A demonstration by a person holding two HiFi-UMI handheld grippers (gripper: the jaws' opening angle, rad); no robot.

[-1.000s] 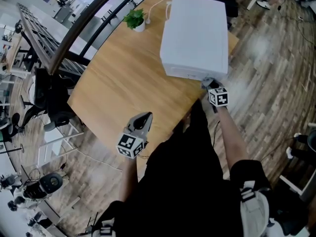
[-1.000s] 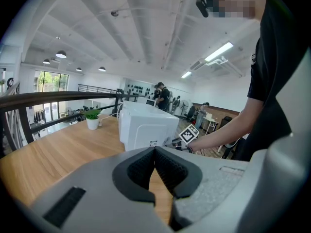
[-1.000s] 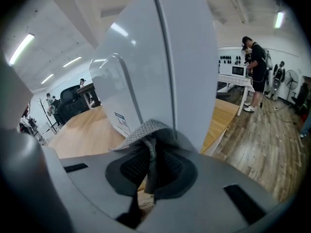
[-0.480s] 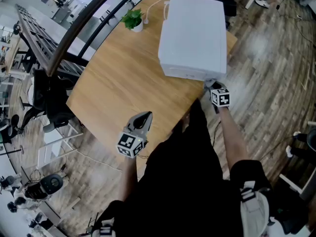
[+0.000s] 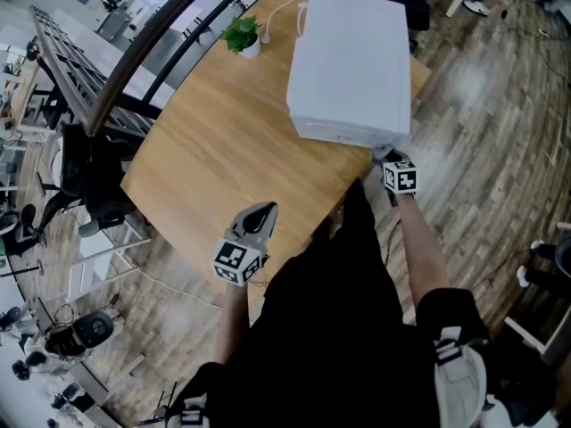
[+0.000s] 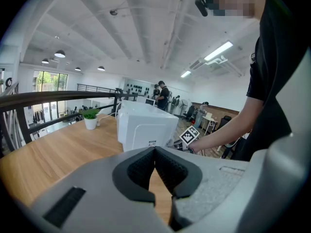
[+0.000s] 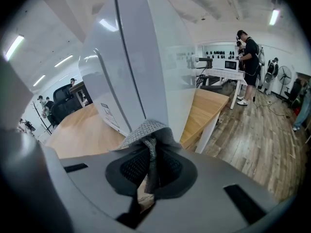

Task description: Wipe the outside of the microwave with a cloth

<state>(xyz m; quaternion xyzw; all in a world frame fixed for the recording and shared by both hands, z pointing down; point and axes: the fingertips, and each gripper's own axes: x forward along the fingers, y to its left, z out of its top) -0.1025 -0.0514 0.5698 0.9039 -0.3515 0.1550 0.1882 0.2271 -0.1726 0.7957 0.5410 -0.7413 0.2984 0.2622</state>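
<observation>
A white microwave (image 5: 352,65) stands on the far right part of the wooden table (image 5: 223,150). My right gripper (image 5: 385,157) is at the microwave's near right corner, shut on a grey cloth (image 7: 146,130) that touches the white casing (image 7: 141,67). In the head view the cloth is barely visible at the jaw tips. My left gripper (image 5: 259,217) hovers over the table's near edge, shut with nothing in it; its view shows the microwave (image 6: 146,127) ahead and the right gripper's marker cube (image 6: 189,136) beside it.
A small potted plant (image 5: 243,36) sits at the table's far edge with a white cable (image 5: 285,7) behind the microwave. A black railing (image 5: 143,52) runs along the left. Wooden floor (image 5: 482,150) lies right of the table. People stand in the background (image 7: 248,62).
My right gripper with the cloth has slid a little rightward and nearer along the microwave's front corner. The left gripper has stayed put.
</observation>
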